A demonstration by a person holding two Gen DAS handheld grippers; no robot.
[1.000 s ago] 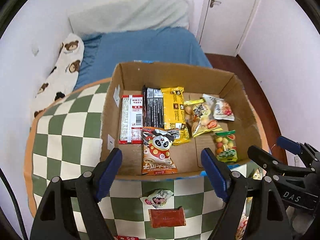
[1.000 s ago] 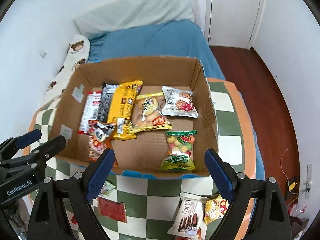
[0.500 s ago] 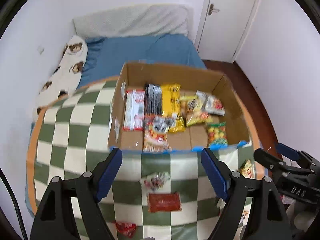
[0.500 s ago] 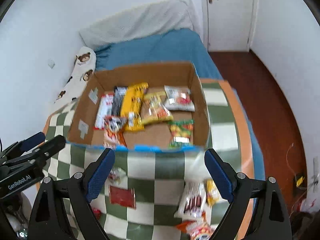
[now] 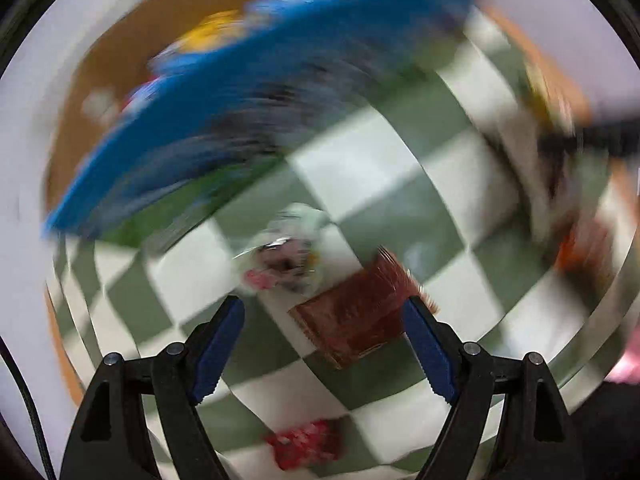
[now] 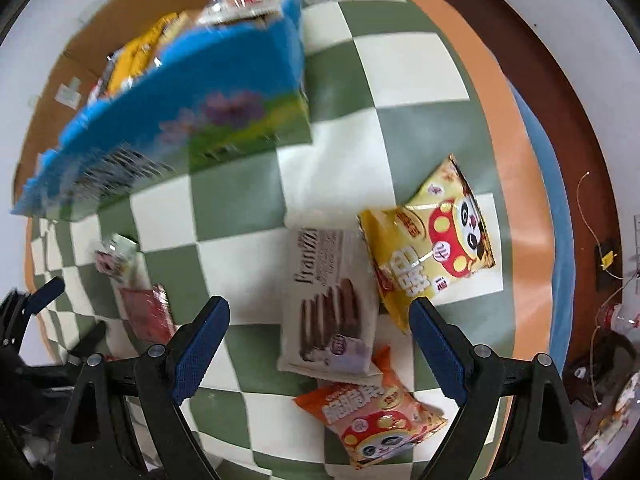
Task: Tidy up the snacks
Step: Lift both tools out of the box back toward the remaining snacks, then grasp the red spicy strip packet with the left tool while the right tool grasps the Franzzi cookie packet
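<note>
My left gripper [image 5: 322,322] is open and points down at a brown-red snack packet [image 5: 352,316] on the green-and-white checked cloth [image 5: 360,160]; a small clear-wrapped snack [image 5: 286,254] lies just beyond it and a red packet [image 5: 306,442] nearer me. This view is blurred. My right gripper [image 6: 320,322] is open above a white chocolate-stick packet [image 6: 330,304]. A yellow panda packet [image 6: 432,248] lies to its right and an orange panda packet [image 6: 370,408] below. The blue-sided cardboard box [image 6: 192,120] holding several snacks stands at the upper left.
The table's orange border [image 6: 504,128] runs along the right, with dark wood floor [image 6: 560,80] beyond. In the right wrist view the left gripper [image 6: 28,312] shows at the lower left near the brown-red packet [image 6: 146,312].
Both grippers have dropped and tilted down from over the box to close above the loose packets on the cloth. Both stay open.
</note>
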